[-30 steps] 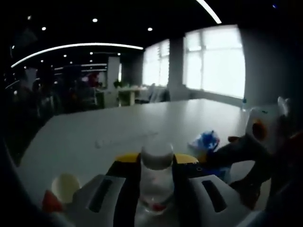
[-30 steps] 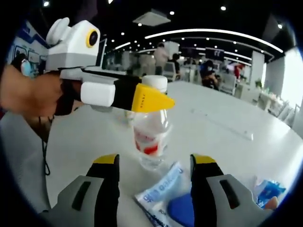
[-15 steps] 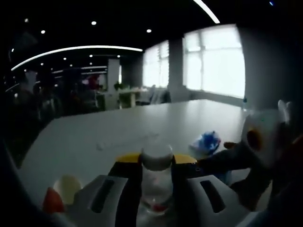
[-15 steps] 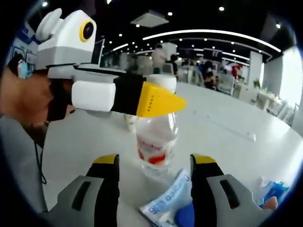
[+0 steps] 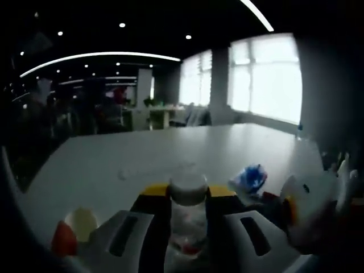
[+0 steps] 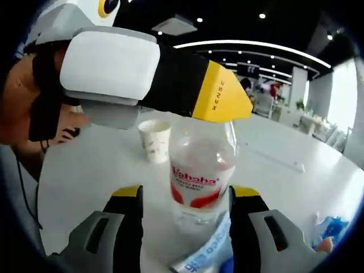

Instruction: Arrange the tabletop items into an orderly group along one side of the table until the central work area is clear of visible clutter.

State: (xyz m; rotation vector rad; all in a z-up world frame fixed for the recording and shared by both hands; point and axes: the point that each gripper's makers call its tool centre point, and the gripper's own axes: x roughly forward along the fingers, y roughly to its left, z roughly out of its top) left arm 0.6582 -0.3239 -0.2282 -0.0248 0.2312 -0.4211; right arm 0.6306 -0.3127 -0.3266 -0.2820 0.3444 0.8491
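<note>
Bottle (image 6: pixel 202 176) — clear plastic with a red and white label — is seen standing upright between the yellow-tipped jaws of the left gripper (image 5: pixel 187 196), gripped high up by the neck, just under its white cap. That high grip looks chosen so the bottle can be carried to the side of the bench (image 5: pixel 114 156) without tipping; whether its base is touching the bench or just off it cannot be told. In the right gripper view the left gripper (image 6: pixel 222 99) is seen from the side, reaching in above the bottle.

The right gripper (image 6: pixel 185 196) is held with its jaws wide apart and nothing between them, the bottle just ahead of their gap. A blue and white packet (image 6: pixel 205 250) lies low between those jaws, cut off at the bottom, its print too partial to read. A paper cup (image 6: pixel 154 140) stands beyond the bottle — well clear of both jaws.

In the dim left gripper view a crumpled blue wrapper (image 5: pixel 250 177) lies beyond the right-hand jaw, and a pale round thing (image 5: pixel 81 222) with a red piece (image 5: pixel 63 242) beside it sits outside the left-hand jaw; what these are cannot be made out. The cluttered look suggests the tidying is far from done.
</note>
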